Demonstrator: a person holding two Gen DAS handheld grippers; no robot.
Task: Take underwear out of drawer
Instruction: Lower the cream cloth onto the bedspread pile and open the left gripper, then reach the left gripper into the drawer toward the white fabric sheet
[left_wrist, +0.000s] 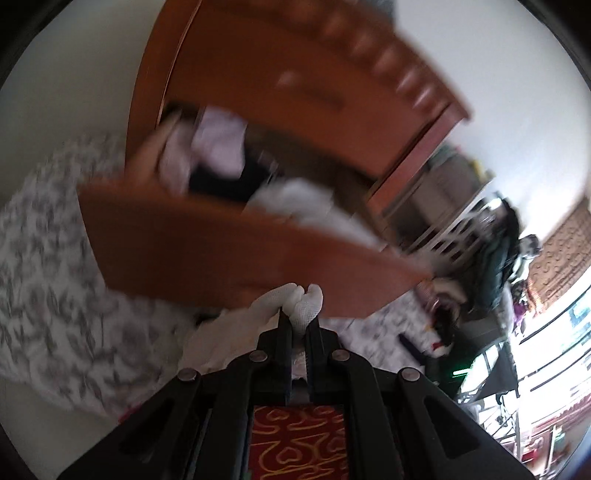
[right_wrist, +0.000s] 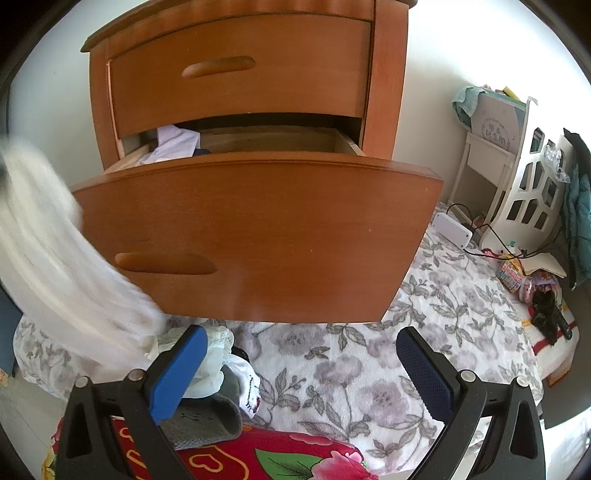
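The wooden dresser's lower drawer (right_wrist: 258, 229) stands pulled out, with white and dark clothes (right_wrist: 173, 146) inside at its left. My left gripper (left_wrist: 300, 317) is shut on white mesh underwear (left_wrist: 295, 301), held below the drawer front (left_wrist: 221, 251); the view is motion-blurred. The same white underwear (right_wrist: 62, 251) streaks blurred past the drawer's left side in the right wrist view. My right gripper (right_wrist: 299, 365) hangs open with blue pads (right_wrist: 177, 373), nothing between them, below the drawer front.
A floral blanket (right_wrist: 369, 369) covers the floor. Several small garments (right_wrist: 221, 376) lie piled by my right gripper's left finger. A white power strip (right_wrist: 452, 227), a white crib-like frame (right_wrist: 532, 192) and toys (right_wrist: 546, 310) sit to the right.
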